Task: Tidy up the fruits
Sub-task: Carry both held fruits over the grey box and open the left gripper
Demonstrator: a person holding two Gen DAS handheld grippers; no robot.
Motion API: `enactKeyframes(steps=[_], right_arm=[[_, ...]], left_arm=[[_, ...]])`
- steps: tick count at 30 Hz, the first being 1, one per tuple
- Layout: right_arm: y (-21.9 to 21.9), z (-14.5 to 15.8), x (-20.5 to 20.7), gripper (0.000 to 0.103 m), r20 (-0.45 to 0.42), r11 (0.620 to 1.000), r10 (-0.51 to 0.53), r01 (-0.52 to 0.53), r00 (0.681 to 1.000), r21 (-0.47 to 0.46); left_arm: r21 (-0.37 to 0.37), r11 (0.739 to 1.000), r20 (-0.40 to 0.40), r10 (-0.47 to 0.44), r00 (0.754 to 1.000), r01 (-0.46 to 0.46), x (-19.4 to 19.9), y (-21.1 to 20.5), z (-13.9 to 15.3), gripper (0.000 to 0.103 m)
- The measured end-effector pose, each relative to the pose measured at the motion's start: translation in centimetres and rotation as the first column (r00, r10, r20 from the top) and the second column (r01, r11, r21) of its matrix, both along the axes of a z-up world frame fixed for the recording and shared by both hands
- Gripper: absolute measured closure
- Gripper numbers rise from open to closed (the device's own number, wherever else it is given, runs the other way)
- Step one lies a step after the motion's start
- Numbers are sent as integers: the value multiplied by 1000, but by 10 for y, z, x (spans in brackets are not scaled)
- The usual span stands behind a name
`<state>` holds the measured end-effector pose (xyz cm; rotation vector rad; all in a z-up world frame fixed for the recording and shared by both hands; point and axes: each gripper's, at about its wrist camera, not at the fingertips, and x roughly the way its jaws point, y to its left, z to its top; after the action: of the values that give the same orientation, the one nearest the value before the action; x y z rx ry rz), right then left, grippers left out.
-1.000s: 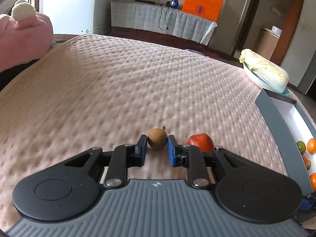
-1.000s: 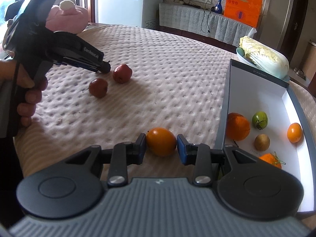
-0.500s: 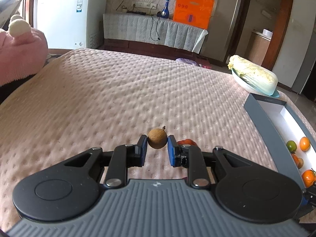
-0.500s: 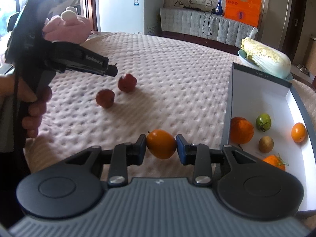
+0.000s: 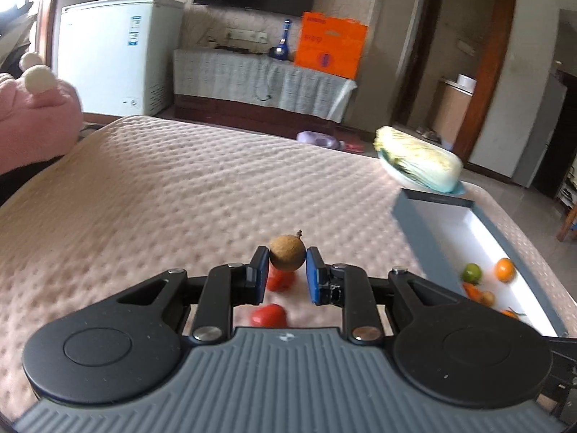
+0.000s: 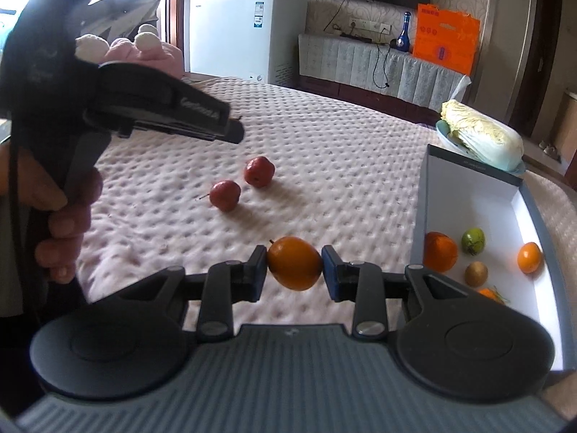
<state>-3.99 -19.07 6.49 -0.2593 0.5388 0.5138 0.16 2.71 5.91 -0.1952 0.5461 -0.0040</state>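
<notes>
While both tools were held above the pink quilted bedspread (image 6: 324, 151), a small round brown fruit with a short stalk (image 5: 287, 253) was clamped between the blue pads of the left gripper (image 5: 287, 270), clear of the cloth. Below it, two red fruits were seen on the bedspread: one (image 5: 279, 279) was partly hidden behind the brown fruit, and the other (image 5: 268, 315) lay nearer the tool body. An oval orange fruit (image 6: 294, 268) was gripped between the pads of the right gripper (image 6: 294, 270), also lifted off the surface. In the right wrist view, the left tool was seen at the left edge, held by a hand (image 6: 61, 227) wrapped around its dark handle. To the right, a long grey box with a white inside (image 6: 472, 195) was set on the bedspread. Inside it, a large orange fruit (image 6: 440, 252), a green fruit (image 6: 473, 241), a small orange fruit (image 6: 530, 257) and a small brown fruit (image 6: 476, 273) were lying apart from one another. Just beyond the far end of the box, a pale cabbage (image 6: 483, 137) was resting on a light blue plate (image 6: 443, 130).
</notes>
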Motion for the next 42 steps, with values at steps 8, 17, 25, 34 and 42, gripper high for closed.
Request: enactKeyframes(steps=[8,17,25,34,42], right_arm=[[-32,5,-13,67,34,999,-46,45,998,16],[-59,5,-8,67,12,993,-91,90,996,74],[-57,6,-8,67,15,994,-59,58,998,91],[-68,10,-6,67,19,989,-82,79,996,127],[-77,13,-2,67,6,980,-114,112,993,165]], left_arm=[[26,997,-4,-73,997,73,3,-43,-3,77],[53,995,-26,-83,996,84,11,-57,-12,77],[40,996,-32,-73,997,74,16,-53,-15,77],[45,994,-28,-95,995,96,17,-58,-15,77],[69,989,-24,-127,992,129,17,-67,-15,77]])
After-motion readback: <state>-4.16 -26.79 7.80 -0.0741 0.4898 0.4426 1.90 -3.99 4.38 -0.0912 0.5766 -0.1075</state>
